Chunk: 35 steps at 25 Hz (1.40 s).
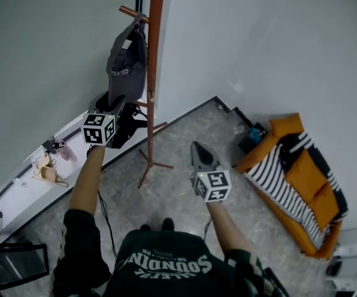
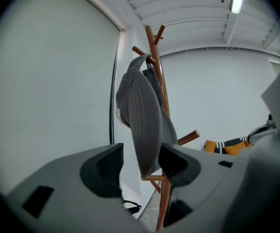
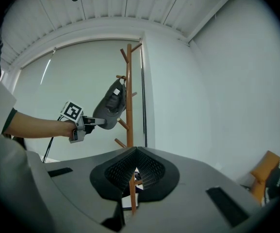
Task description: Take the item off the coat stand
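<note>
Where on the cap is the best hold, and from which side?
Probably the cap by its brim, from below: it hangs down thin and flat between the open fingers of the left gripper, while the top hooks on a peg.

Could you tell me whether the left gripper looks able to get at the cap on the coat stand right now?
Probably yes: the left gripper is open with the brim of the cap already between its jaws, and nothing blocks the way.

The right gripper (image 3: pixel 136 168) has its dark jaws pressed together. Beyond, the left gripper (image 3: pixel 99 122) is at the brim of a grey fabric cap (image 3: pixel 111 106) hanging on a brown wooden coat stand (image 3: pixel 129 76).
</note>
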Available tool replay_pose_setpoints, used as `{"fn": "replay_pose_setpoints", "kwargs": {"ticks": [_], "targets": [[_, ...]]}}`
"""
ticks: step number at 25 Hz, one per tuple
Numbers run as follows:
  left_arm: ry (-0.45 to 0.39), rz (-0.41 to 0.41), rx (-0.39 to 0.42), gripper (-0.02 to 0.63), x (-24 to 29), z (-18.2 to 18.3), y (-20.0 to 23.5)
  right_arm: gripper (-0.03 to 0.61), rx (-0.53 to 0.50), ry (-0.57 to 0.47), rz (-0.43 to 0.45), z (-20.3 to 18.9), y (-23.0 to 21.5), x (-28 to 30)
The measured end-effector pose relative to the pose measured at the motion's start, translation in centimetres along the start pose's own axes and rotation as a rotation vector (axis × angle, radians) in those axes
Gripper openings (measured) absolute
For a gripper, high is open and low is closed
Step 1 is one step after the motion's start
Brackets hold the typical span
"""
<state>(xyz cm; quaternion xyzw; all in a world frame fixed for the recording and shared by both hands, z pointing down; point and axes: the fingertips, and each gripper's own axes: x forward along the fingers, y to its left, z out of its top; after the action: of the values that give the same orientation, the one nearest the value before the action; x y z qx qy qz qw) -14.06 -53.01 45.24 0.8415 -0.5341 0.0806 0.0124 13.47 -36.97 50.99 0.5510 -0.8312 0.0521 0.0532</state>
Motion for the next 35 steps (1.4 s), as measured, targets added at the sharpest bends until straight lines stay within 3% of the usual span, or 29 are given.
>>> {"fn": "replay_pose_setpoints", "kwargs": {"ticks": [7,11,16,35], "targets": [[0.011,-0.026,-0.041,0.197,0.8,-0.9,0.2,0.0,-0.001,0.006,-0.016,-0.1,-0.5,-0.3],[-0.003,-0.045,-0.036,0.099,0.1,-0.8,0.0,0.0,-0.004,0.009,-0.016,-0.2,0.3,-0.7],[-0.002,-0.055,-0.04,0.059,0.3,-0.7,-0.2,0.0,-0.002,0.012,-0.02,-0.5,0.0,-0.6],[-0.062,0.038,-0.074,0.025,-1.1,0.5,1.8,0.0,0.009,0.011,-0.009,-0.7,-0.1,-0.4]]}}
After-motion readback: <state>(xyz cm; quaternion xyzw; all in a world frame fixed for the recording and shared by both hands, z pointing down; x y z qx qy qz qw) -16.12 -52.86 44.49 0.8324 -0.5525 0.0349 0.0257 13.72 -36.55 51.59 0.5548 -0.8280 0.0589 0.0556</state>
